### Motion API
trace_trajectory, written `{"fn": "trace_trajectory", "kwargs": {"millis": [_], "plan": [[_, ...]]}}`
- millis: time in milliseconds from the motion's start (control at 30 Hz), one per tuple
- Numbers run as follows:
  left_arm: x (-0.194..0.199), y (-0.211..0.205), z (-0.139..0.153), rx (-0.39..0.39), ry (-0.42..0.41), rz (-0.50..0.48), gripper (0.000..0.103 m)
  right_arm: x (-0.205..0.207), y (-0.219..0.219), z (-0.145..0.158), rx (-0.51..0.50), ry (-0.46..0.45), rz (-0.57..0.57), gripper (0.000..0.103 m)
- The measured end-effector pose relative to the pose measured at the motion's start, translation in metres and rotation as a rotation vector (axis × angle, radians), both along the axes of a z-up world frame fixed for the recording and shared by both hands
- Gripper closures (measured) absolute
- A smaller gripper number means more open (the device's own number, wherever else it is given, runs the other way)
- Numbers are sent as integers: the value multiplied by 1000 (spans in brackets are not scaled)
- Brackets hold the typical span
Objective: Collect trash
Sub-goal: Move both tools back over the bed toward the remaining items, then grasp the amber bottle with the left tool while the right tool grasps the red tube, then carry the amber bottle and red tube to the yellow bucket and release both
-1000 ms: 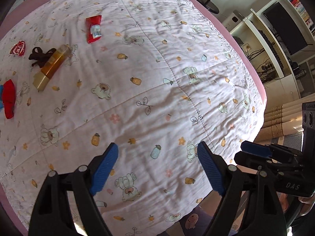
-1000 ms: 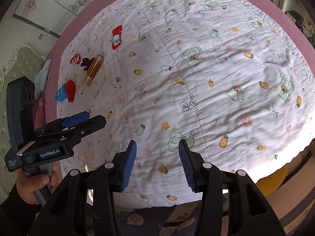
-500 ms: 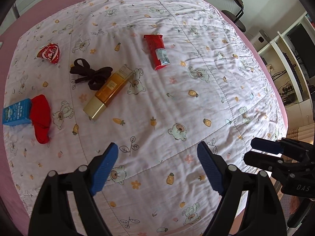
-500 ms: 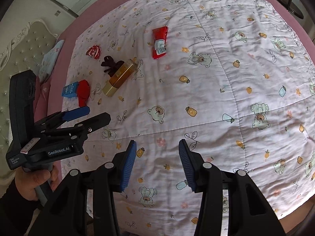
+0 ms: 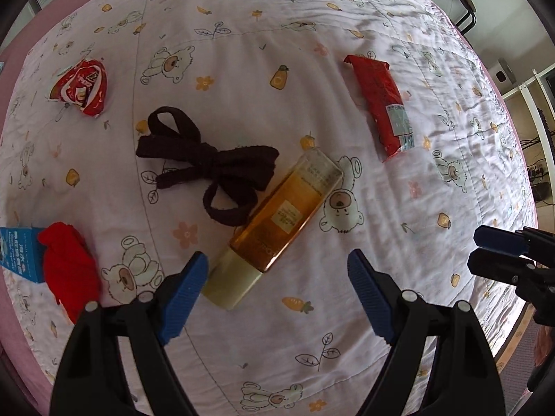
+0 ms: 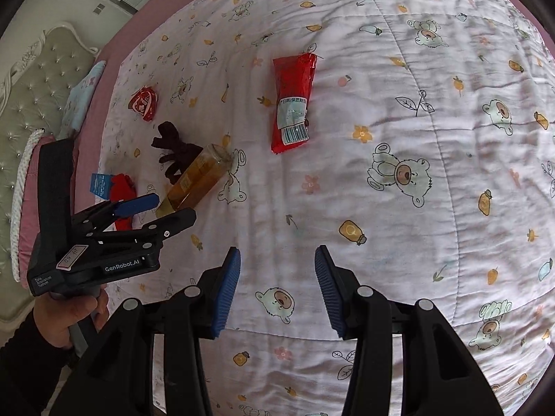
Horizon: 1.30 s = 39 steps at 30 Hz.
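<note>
Two grippers are hovering over the bed (image 5: pixel 312 17), both with jaws spread wide and holding nothing. The left gripper (image 5: pixel 277 287) is pointing at the cap end of the amber bottle (image 5: pixel 277 222), which is lying beside a brown ribbon (image 5: pixel 208 170). The right gripper (image 6: pixel 277 291) is facing the long red wrapper (image 6: pixel 293 102). A crumpled red wrapper (image 5: pixel 81 86) is lying farther left.

The quilt (image 5: pixel 242 34) is soft, matt cotton-like cloth, stitched and lightly wrinkled. The bottle (image 5: pixel 277 222) looks like clear glossy plastic with a smooth pale cap. The long red wrapper (image 5: pixel 380 100) and the crumpled red packet (image 5: pixel 81 86) are shiny foil-like film. The dark brown band (image 5: pixel 208 170) is fuzzy matt cloth. The blue box (image 5: pixel 17 253) looks like smooth card.
</note>
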State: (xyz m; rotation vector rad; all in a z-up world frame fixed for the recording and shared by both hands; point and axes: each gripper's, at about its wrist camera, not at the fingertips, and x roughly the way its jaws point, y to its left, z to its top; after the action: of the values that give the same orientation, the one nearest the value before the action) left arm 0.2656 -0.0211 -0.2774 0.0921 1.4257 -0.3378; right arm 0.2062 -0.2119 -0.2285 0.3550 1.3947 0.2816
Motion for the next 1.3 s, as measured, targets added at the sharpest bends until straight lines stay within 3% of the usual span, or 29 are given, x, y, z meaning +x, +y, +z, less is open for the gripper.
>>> {"fn": "trace_trajectory", "kwargs": {"millis": [67, 133, 200, 300, 400, 633, 767, 900, 1067, 1300], "plan": [[7, -3, -10, 10, 14, -19, 21, 11, 0, -4, 2, 4, -1, 58], [11, -6, -20, 23, 32, -30, 30, 19, -2, -7, 4, 7, -4, 58], [11, -8, -26, 35, 37, -33, 46, 27, -3, -10, 4, 6, -7, 58], [10, -6, -27, 55, 22, -16, 55, 38, -5, -16, 5, 9, -14, 58], [10, 2, -24, 26, 27, 28, 63, 51, -6, -19, 6, 9, -24, 58], [-1, 20, -16, -102, 55, 101, 69, 89, -1, -25, -11, -7, -28, 58], [-9, 20, -10, -132, 52, 126, 70, 109, 2, -31, -45, -16, -59, 66], [-15, 15, -7, -149, 58, 142, 70, 119, 8, -49, -66, 33, -70, 81], [-28, 22, 2, -174, 49, 166, 71, 96, 8, -38, -19, 15, -57, 83], [-61, 23, 17, -181, 59, 168, 71, 11, -3, -24, -1, 44, -38, 83]]}}
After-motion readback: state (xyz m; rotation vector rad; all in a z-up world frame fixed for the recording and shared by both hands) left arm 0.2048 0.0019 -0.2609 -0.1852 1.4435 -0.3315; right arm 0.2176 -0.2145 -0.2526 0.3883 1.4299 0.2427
